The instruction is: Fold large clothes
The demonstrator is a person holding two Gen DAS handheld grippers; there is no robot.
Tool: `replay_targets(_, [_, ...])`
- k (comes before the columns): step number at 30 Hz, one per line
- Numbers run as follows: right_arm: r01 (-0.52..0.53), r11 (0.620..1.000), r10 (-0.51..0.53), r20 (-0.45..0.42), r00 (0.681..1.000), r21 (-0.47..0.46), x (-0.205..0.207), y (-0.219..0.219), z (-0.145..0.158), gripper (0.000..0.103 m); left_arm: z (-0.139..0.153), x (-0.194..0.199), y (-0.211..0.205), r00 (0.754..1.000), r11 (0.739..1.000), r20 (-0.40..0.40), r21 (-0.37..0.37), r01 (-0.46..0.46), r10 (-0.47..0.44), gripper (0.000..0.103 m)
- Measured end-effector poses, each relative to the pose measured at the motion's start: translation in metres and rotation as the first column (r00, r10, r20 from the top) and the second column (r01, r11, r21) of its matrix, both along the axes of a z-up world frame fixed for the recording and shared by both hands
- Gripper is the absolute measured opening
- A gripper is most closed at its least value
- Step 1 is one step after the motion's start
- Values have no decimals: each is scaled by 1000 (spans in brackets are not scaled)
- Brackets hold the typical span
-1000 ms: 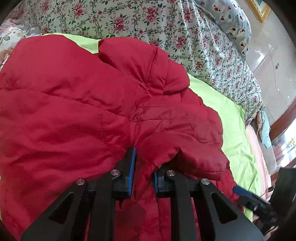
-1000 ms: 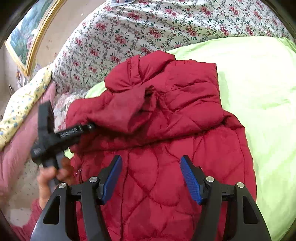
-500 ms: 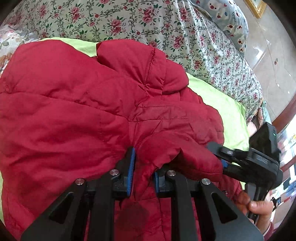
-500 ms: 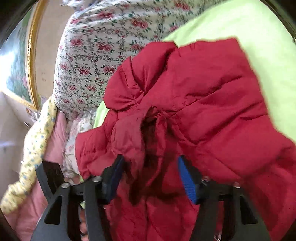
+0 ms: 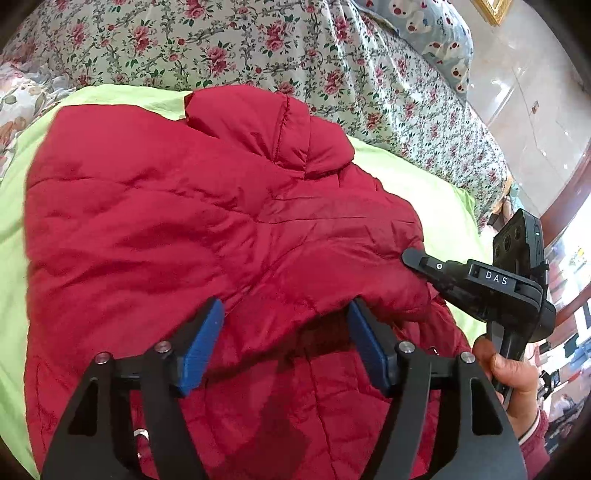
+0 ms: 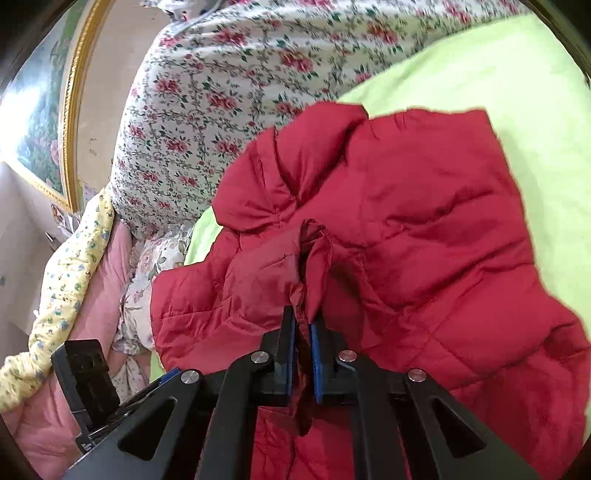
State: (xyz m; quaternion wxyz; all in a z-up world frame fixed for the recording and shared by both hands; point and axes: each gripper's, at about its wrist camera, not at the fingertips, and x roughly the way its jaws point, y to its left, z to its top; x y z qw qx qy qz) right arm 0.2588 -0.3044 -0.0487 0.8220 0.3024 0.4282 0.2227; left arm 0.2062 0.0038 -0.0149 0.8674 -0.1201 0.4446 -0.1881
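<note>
A red quilted jacket (image 5: 184, 221) lies spread on a lime green sheet (image 5: 417, 184), its hood toward the floral quilt. My left gripper (image 5: 286, 332) hovers over the jacket's near part with its jaws opening. A puffy fold sits between the blue pads, which do not press on it. To the right, a hand (image 5: 513, 373) holds my right gripper (image 5: 410, 255), whose tip bites into the sleeve's edge. In the right wrist view, the right gripper (image 6: 303, 325) is shut on a bunched fold of the jacket (image 6: 424, 221) at the sleeve end.
A rose-patterned quilt (image 5: 258, 44) rises behind the jacket, with a blue pillow (image 5: 436, 33) at the far right. In the right wrist view a gilt-framed picture (image 6: 40, 122) hangs at the left, with yellow flowered cloth (image 6: 74, 266) and a pink blanket (image 6: 44, 424) below it.
The left jaws, earlier clamped on a jacket fold, have parted and let it go. The right gripper came in from the side, its jaws narrowing, and shut on the sleeve end.
</note>
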Motion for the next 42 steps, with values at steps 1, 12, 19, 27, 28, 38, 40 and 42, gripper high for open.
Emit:
replay_targets(1, [11,1000,-11,12,1000,-19,-2,-3,4,7,2,-1,3,1000,1000,6,2,-5,5,69])
replay_targets(12, [63,980,-52,66,996,-188,-12,-35,16,7,19,15,46,991,991,63,60,-122,118,69])
replay_targets(19, [67,960,-50,66,997,-273,-10,-32,4,7,-8,51,56,984,969,14,170,-178,178,69])
replay_targets(27, [159,909,-113,140,984,-386,-23,-30,27,19,-33,53,50,982,956,-10,233,-179,187,70])
replay_targets(28, [183,892,-113,187,976,-413,-29,-25,37,20,-33,53,49,982,953,-7,242,-180,187,70])
replay_targets(38, [6,832,70,116,991,-555,-5,36,7,30,-37,54,45,981,938,13,291,-188,192,73])
replay_targets(40, [-8,809,69,82,994,-587,2,38,-10,31,-36,52,46,981,938,17,291,-190,194,73])
replay_targets(42, [-18,807,70,66,995,-590,4,34,-22,32,-31,47,47,980,937,34,288,-198,197,72])
